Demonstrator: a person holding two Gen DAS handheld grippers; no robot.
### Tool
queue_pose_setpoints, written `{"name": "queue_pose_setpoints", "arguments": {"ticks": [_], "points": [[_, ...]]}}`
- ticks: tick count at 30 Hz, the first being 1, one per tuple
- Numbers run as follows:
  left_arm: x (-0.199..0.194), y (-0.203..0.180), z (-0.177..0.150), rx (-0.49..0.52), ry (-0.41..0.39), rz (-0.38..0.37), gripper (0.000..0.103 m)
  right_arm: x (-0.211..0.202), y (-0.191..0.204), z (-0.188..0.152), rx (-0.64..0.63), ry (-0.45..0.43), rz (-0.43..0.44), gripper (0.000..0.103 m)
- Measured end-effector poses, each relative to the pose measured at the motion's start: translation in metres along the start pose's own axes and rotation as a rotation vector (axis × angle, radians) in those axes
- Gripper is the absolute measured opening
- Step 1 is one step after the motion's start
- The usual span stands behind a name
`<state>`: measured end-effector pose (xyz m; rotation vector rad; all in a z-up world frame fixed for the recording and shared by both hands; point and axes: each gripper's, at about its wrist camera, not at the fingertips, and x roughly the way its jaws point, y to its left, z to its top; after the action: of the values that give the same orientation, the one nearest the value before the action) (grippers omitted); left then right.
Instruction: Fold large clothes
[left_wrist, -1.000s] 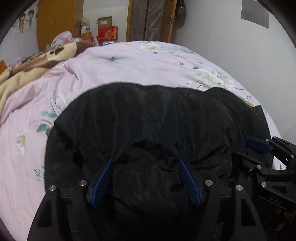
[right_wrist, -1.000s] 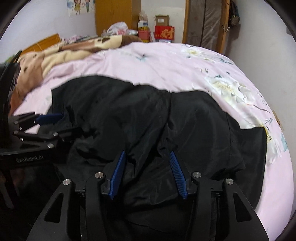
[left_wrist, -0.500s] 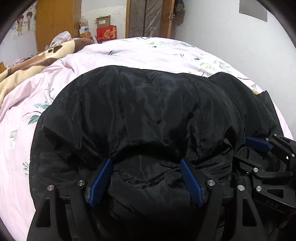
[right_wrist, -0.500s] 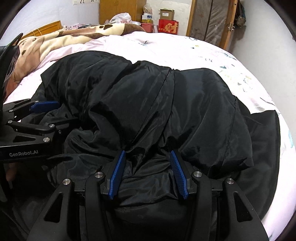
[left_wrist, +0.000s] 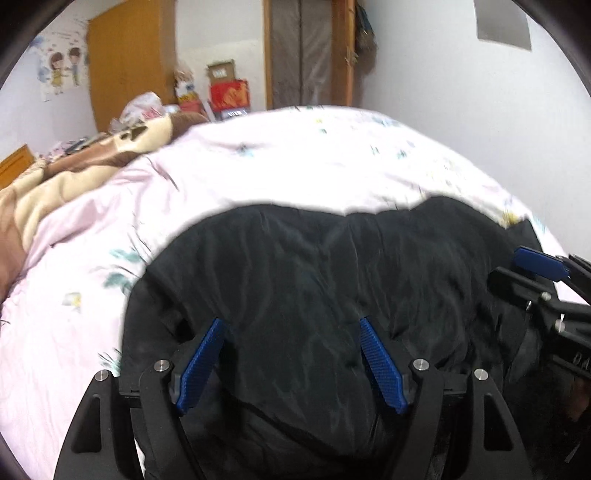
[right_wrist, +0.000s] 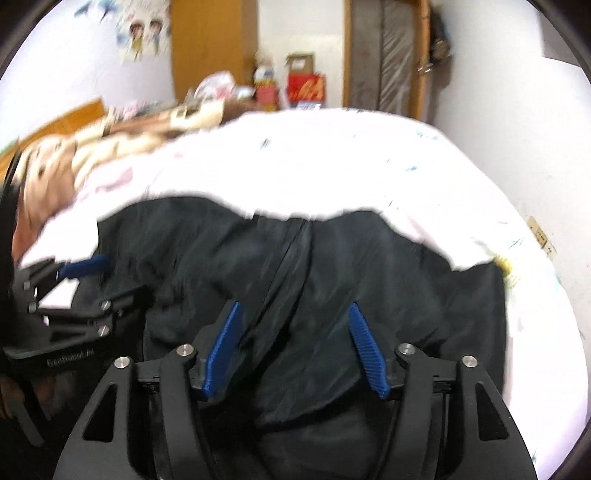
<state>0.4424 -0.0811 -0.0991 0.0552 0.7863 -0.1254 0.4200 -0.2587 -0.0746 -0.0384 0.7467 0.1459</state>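
A large black padded jacket (left_wrist: 314, 266) lies bunched on the pink floral bed cover (left_wrist: 295, 158), near its front edge. My left gripper (left_wrist: 291, 321) hovers low over the jacket's left part. Its blue pads stand wide apart, with fabric lying between them but not pinched. My right gripper (right_wrist: 295, 305) is over the jacket (right_wrist: 369, 266) beside its centre seam. Its jaws are opening, and the cloth between them lies loose. Each gripper shows at the edge of the other's view: the right gripper (left_wrist: 535, 266) and the left gripper (right_wrist: 85, 267).
A brown and cream blanket (left_wrist: 74, 177) is heaped at the bed's far left. Behind the bed stand an orange wardrobe (left_wrist: 129, 74), red boxes (left_wrist: 229, 92) and a door (right_wrist: 384, 55). A white wall (left_wrist: 480, 110) runs close along the right side.
Both grippers dipped close over the jacket, then rose and pulled back. The right pads have spread apart and let the fold go. The jacket has settled flatter on the bed.
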Motion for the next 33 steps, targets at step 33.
{"name": "queue_pose_setpoints", "arguments": {"ticks": [33], "points": [[0.053,0.036,-0.027,-0.207,0.105,0.061,0.095,-0.001,0.006,-0.013,0.071,-0.031,-0.05,0.067]]}}
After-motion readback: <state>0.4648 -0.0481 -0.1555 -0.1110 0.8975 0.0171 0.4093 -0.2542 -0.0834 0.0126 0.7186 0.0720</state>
